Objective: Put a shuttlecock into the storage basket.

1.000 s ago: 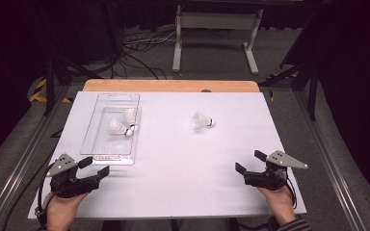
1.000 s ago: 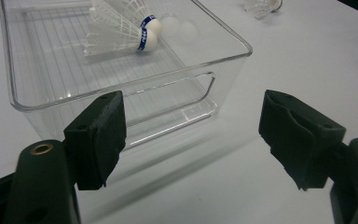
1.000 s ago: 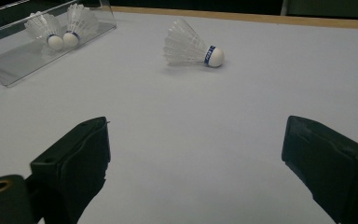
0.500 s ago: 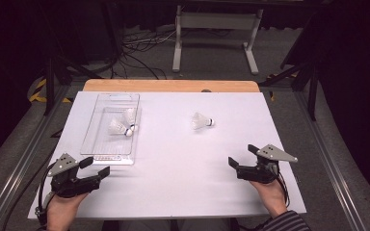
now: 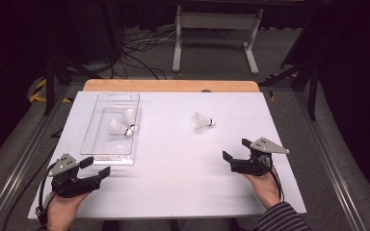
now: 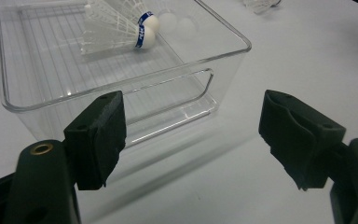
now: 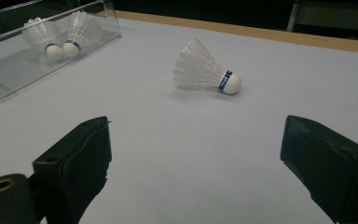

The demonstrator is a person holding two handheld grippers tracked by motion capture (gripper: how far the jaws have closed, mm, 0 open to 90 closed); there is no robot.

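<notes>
The loose shuttlecock (image 5: pixel 202 121) is lying on its side on the white table (image 5: pixel 183 192), in the right half and nearer to the far edge, with its cork tip pointed toward the right edge. It is touched by nothing. Compared with the earlier pictures, the right gripper (image 5: pixel 236 155) has been brought inward from the near right corner and a little forward, so that it is now nearer to this shuttlecock, though well apart from it. Its jaws are spread wide and nothing is between them. It is judged from this that a reach for the shuttlecock is in progress, and that the clear tray (image 5: pixel 89 144) is meant as its destination.

The left gripper (image 5: pixel 96 168) has been kept at the near left corner, just before the near end of the tray, released and empty.

In the right gripper view the blue band on the cork (image 7: pixel 231 83) is seen clearly, which is too small in the high view. In the left gripper view the ribbed floor of the tray and one of the two shuttlecocks (image 6: pixel 116 30) inside are shown from close. Only from the high view can the distance between both grippers be judged.
</notes>
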